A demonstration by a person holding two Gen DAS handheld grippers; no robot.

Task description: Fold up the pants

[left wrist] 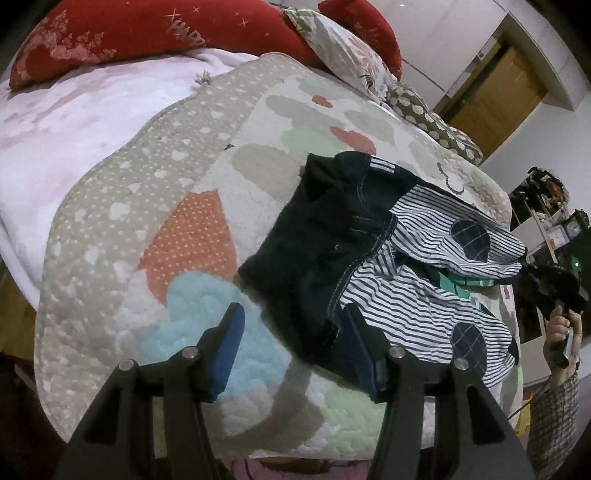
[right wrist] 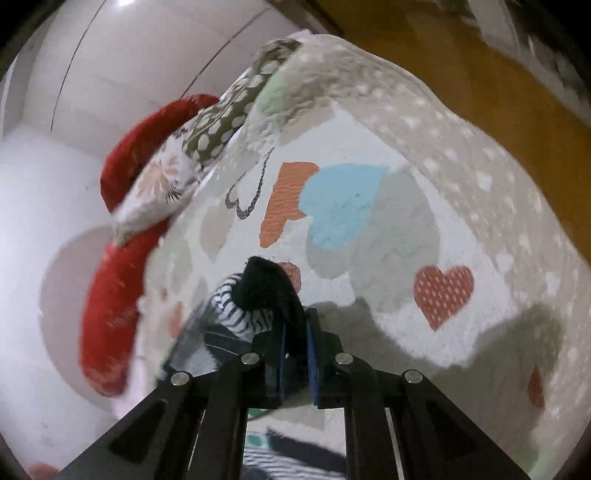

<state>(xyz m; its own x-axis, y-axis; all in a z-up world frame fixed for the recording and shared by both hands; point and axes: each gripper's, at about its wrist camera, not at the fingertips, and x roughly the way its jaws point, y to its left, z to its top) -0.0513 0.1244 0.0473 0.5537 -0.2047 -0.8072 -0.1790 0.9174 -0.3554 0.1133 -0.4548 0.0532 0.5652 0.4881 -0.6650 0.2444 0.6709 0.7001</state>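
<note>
On the quilted bed (left wrist: 155,229), toward 3 o'clock, the pants (left wrist: 373,254) lie rumpled, no finished fold visible. Left gripper (left wrist: 291,350) stands spread and empty at their near edge; right gripper (right wrist: 295,354) pinches a dark fabric end. Most folding apparently remains.

Bed (left wrist: 85,110) w/ white-pink sheet, topped by quilted cover (left wrist: 177,206): beige dotted border, heart patches in orange, blue, grey, green. On the cover, right of centre: dark pants (left wrist: 317,236) w/ striped lining, crumpled, partly turned inside out. At head end: red pillows (left wrist: 110,33), floral pillow (left wrist: 343,59), olive dotted cushion (left wrist: 428,118). Right-wrist view: same cover, blurred.
</note>
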